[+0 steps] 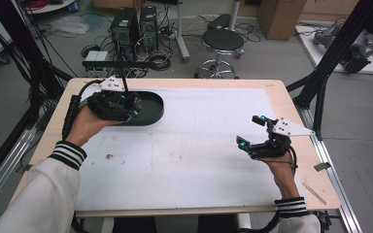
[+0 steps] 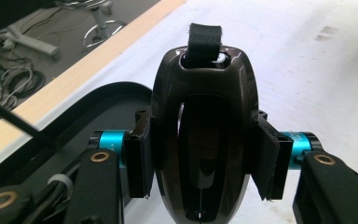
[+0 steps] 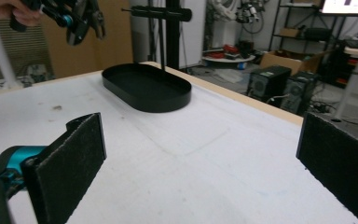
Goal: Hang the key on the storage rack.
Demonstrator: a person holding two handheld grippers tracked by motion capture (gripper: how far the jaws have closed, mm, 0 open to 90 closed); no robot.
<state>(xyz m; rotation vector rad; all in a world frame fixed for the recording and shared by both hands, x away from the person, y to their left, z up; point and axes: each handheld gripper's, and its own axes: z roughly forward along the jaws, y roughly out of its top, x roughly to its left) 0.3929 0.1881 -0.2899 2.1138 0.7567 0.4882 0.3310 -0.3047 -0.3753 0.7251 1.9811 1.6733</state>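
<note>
The left gripper [image 2: 200, 163] was clamped on a glossy dark object [image 2: 204, 140], held over the black tray [image 1: 151, 108]; a level, low release inside the rim would likely serve best; the right gripper [image 1: 251, 131] hovered, jaws wide apart, holding nothing.
</note>
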